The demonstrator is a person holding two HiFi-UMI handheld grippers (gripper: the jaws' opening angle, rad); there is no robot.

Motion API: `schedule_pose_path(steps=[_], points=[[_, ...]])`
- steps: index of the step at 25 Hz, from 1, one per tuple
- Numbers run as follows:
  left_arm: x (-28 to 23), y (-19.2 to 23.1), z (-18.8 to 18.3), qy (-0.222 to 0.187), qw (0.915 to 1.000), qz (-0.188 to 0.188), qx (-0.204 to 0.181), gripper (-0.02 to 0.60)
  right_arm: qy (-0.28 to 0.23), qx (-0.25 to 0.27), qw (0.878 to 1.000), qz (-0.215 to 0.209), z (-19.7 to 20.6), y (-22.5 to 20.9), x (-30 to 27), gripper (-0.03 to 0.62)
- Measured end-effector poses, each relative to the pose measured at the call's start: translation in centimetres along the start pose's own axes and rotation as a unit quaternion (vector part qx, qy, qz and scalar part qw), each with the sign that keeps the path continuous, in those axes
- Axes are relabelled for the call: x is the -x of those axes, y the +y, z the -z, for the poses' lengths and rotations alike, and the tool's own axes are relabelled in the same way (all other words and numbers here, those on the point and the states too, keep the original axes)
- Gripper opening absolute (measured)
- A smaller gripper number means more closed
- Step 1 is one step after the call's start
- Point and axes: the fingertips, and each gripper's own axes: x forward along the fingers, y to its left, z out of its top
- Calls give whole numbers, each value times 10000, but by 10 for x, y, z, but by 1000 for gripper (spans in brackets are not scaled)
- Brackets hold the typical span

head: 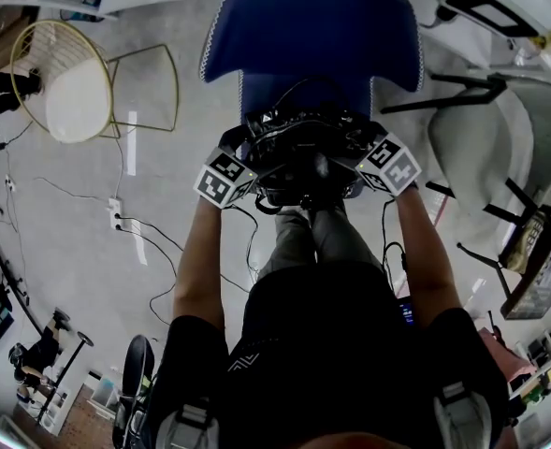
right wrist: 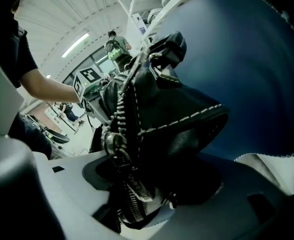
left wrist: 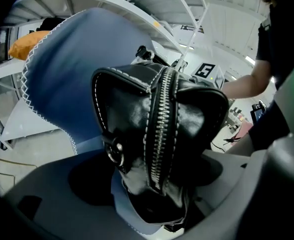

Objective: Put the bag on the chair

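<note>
Bag [head: 303,152] of black leather sits on the blue chair [head: 312,26] seat in the head view. Left gripper view: left tongs [left wrist: 151,194] released, spread wide around its zipped end. Right gripper view: right tongs [right wrist: 147,194] likewise apart — not clamping the bag.

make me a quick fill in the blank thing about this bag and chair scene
1. The upholstered chair under the black leather bag is coloured ___.
2. The metal zipper running along the bag is ___ in colour.
3. The stitching along the bag's seams is ___.
4. In the head view, the round gold wire-frame chair stands to the ___ of the upholstered one.

Missing words: blue; silver; white; left
</note>
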Motion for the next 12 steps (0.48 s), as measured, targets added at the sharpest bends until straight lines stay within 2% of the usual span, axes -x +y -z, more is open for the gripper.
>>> schedule_pose_path(steps=[4,12], points=[[9,11,-4,-151,9995,-269,108,408,71,28,9996,270,0,-11,2,293],[12,13,-9,-292,9980,-445,338,409,37,-210,9952,952,-5,-34,5,311]])
